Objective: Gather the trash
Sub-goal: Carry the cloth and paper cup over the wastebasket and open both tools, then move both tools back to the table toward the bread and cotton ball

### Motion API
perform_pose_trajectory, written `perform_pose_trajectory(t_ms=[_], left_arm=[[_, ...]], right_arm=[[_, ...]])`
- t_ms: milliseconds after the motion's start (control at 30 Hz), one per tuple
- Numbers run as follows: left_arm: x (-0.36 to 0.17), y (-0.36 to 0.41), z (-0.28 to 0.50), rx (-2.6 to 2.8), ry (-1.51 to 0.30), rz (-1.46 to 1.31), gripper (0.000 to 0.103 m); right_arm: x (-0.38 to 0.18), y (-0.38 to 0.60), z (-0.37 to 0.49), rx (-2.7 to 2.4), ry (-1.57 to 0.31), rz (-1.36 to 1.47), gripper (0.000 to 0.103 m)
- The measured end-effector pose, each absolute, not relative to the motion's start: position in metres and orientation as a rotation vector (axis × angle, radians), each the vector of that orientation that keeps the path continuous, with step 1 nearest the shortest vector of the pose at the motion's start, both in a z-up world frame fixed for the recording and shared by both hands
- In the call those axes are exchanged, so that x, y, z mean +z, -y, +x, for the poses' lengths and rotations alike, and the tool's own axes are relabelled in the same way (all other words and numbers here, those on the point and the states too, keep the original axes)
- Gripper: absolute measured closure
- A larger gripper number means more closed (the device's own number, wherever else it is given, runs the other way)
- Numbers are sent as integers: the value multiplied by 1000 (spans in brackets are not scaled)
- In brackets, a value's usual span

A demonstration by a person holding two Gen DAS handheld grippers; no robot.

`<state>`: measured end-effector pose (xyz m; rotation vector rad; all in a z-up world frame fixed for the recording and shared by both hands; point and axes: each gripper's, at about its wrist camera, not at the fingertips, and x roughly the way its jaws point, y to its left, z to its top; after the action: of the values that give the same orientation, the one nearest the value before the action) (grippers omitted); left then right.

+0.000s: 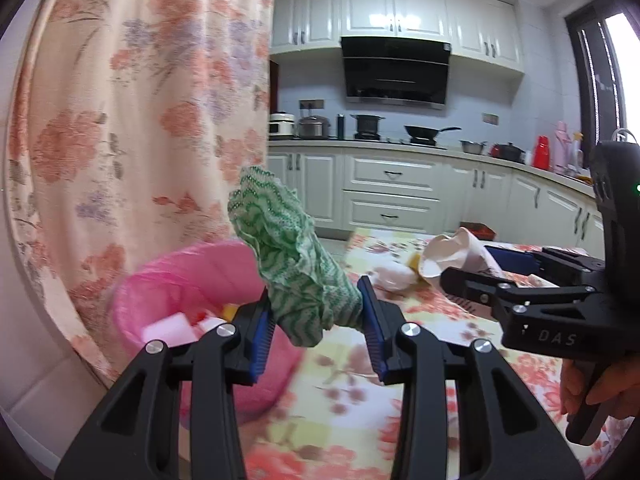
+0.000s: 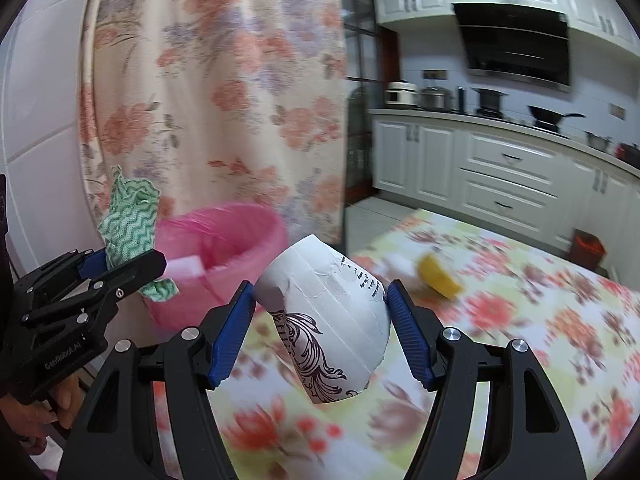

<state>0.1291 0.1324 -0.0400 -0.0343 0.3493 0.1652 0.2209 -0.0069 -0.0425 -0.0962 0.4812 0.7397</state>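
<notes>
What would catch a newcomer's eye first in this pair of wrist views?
Probably the two loads: the left hand-held gripper clamps a crumpled green-and-white cloth, and the right hand-held gripper clamps a crushed white paper cup with dark scrollwork. Next, the pink-lined trash bin on the floral tablecloth before a floral curtain, with white and yellow scraps already inside, visible in the left wrist view.

A: Background, far wall?
B: Black range hood (image 1: pixel 395 73) under white upper cabinets (image 1: pixel 394 10). Wok (image 1: pixel 424 132) and lidded pot (image 1: pixel 367 123) on the stove, red jug (image 1: pixel 542 153) near the counter's right end.
A: Left side?
B: Floral curtain (image 1: pixel 132 120) hanging beside the table's left edge.
</notes>
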Motion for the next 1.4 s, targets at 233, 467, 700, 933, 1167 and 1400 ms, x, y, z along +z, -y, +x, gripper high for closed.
perform_pose_trajectory(t_ms=[233, 467, 700, 933, 1167, 1400], left_arm=[[-32, -190, 140, 235, -354, -28, 64], [-41, -234, 160, 279, -395, -39, 64], [-53, -263, 178, 302, -437, -75, 60], [-53, -281, 171, 407, -419, -126, 30], [-51, -265, 161, 424, -421, -104, 10], [-49, -230, 163, 402, -427, -70, 5]], right_arm=[[-31, -53, 242, 877, -466, -97, 38], [-28, -103, 271, 981, -478, -88, 38], [-30, -142, 305, 1060, -518, -59, 37], [-24, -140, 322, 1035, -499, -40, 28], [-25, -106, 317, 979, -503, -32, 28], [-28, -67, 296, 920, -491, -39, 28]])
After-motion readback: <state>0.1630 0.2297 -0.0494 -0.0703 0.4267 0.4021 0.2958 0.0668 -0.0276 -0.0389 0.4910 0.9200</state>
